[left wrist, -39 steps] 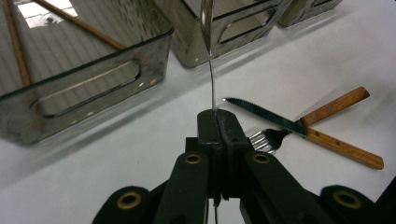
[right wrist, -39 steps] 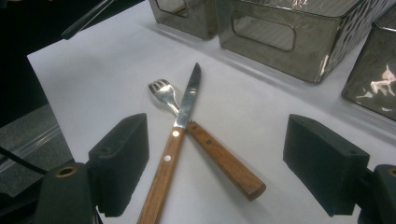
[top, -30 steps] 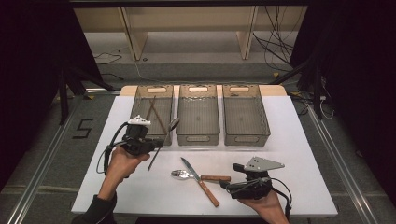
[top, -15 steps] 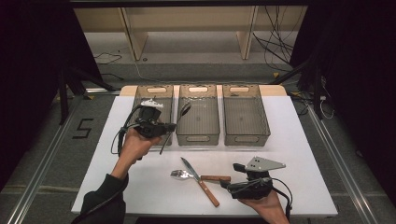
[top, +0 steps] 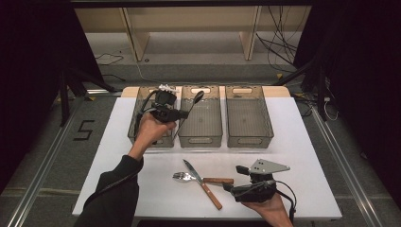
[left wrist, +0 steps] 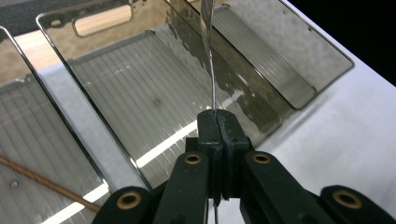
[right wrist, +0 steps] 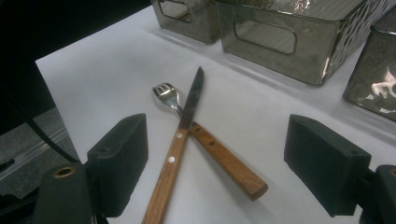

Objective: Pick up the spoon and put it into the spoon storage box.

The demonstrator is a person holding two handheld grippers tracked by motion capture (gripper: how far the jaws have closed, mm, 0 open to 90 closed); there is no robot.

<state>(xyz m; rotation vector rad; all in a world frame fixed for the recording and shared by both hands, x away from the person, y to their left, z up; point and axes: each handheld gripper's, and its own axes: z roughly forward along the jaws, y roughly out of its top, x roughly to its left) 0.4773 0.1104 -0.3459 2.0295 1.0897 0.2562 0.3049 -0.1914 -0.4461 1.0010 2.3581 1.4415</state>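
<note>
Your left gripper [top: 182, 113] has jaws closed on a spoon [top: 191, 106], held above the middle bin [top: 201, 137]. Your right gripper [right wrist: 219, 158] rests w/ jaws wide open near the knife [right wrist: 180, 140] & fork [right wrist: 205, 135] crossed on the table [top: 293, 142].

The high view looks forward and down from above the person's side, taking in the whole white worktop [top: 302, 142] from well back. The left gripper view sits close over the middle bin [left wrist: 154, 98], facing down into it. The right gripper view skims low and near, facing the knife [right wrist: 180, 140] and fork [right wrist: 219, 154], which lie at lower centre of the high view.
</note>
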